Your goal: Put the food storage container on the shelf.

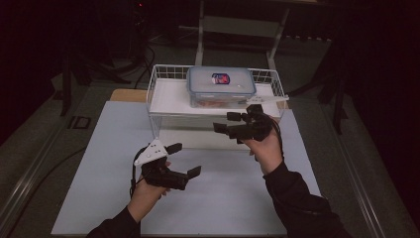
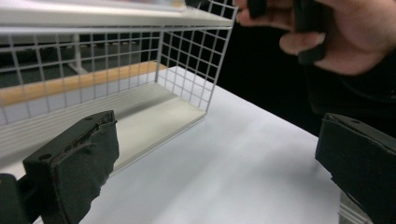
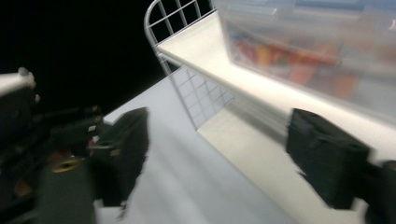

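Note:
A white wire shelf rack (image 1: 163, 101) stands at the back of the pale table mat (image 1: 223, 198). On its upper shelf sits a clear lidded container (image 1: 221, 85) with reddish contents. My left gripper (image 1: 185, 159) is open above the mat, in front of the rack's left end, with nothing between its fingers. My right gripper (image 1: 225, 122) is open too, held level with the rack's front edge below the container and pointing left. In the left gripper view the gripper (image 2: 215, 177) faces the rack's lower shelf (image 2: 154, 116). In the right gripper view the gripper (image 3: 224, 158) is blurred, the container (image 3: 317, 46) just above.
The other hand (image 2: 336, 32) and its gripper hang at the top right of the left gripper view. A wooden board edge (image 1: 129, 95) shows behind the mat at the left. Dark floor, cables and a metal frame (image 1: 237, 25) surround the table.

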`<act>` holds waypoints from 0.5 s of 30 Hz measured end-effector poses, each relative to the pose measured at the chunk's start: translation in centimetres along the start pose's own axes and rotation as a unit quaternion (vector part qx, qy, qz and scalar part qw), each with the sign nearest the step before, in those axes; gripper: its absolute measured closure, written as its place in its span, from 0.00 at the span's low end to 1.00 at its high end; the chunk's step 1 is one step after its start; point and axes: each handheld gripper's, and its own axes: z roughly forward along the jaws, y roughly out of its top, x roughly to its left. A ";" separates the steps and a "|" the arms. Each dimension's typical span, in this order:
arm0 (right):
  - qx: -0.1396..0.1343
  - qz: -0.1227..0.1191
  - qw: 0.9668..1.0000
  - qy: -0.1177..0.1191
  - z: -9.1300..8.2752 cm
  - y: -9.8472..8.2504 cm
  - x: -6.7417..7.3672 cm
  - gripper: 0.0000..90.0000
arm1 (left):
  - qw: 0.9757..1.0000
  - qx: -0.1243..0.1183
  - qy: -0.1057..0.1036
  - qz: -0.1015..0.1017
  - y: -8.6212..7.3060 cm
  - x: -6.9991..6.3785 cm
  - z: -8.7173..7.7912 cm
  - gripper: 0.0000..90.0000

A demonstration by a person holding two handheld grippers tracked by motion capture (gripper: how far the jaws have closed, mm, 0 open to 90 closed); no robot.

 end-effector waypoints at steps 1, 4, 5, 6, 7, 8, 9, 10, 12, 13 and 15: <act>-0.004 0.002 1.000 0.000 -0.2 -0.3 0.1 0.22 | 1.000 0.000 0.000 0.000 0.0 0.0 0.0 0.00; -0.005 0.000 1.000 0.016 -0.6 -1.2 0.2 0.17 | 1.000 0.005 -0.011 0.015 0.5 -0.5 -0.1 0.00; -0.012 -0.002 1.000 0.017 -0.9 -1.8 0.3 0.17 | 1.000 0.005 -0.011 0.015 0.5 -0.5 -0.1 0.00; -0.020 -0.008 0.999 0.024 -1.2 -2.7 0.5 0.17 | 0.999 0.009 -0.021 0.028 0.6 -1.0 -0.2 0.00; -0.021 -0.013 0.999 0.023 -1.4 -3.1 0.6 0.17 | 0.999 0.012 -0.022 0.031 0.6 -1.1 -0.2 0.00; -0.025 -0.018 0.999 0.025 -1.5 -3.6 0.7 0.17 | 0.999 0.013 -0.023 0.032 0.6 -1.2 -0.3 0.00; -0.026 -0.023 0.999 0.026 -1.6 -4.0 0.9 0.17 | 0.999 0.015 -0.023 0.032 0.5 -1.3 -0.4 0.00; -0.027 -0.027 0.999 0.027 -1.7 -4.4 1.0 0.17 | 0.999 0.016 -0.025 0.034 0.5 -1.3 -0.5 0.00; -0.030 -0.030 0.999 0.029 -1.9 -4.8 1.1 0.17 | 0.999 0.016 -0.028 0.038 0.4 -1.4 -0.6 0.00; -0.031 -0.036 0.998 0.028 -2.0 -5.4 1.2 0.17 | 0.999 0.019 -0.027 0.042 0.3 -1.5 -0.7 0.00; -0.027 -0.048 0.998 0.023 -2.1 -6.2 1.3 0.17 | 0.998 0.023 -0.028 0.044 0.1 -1.4 -0.9 0.00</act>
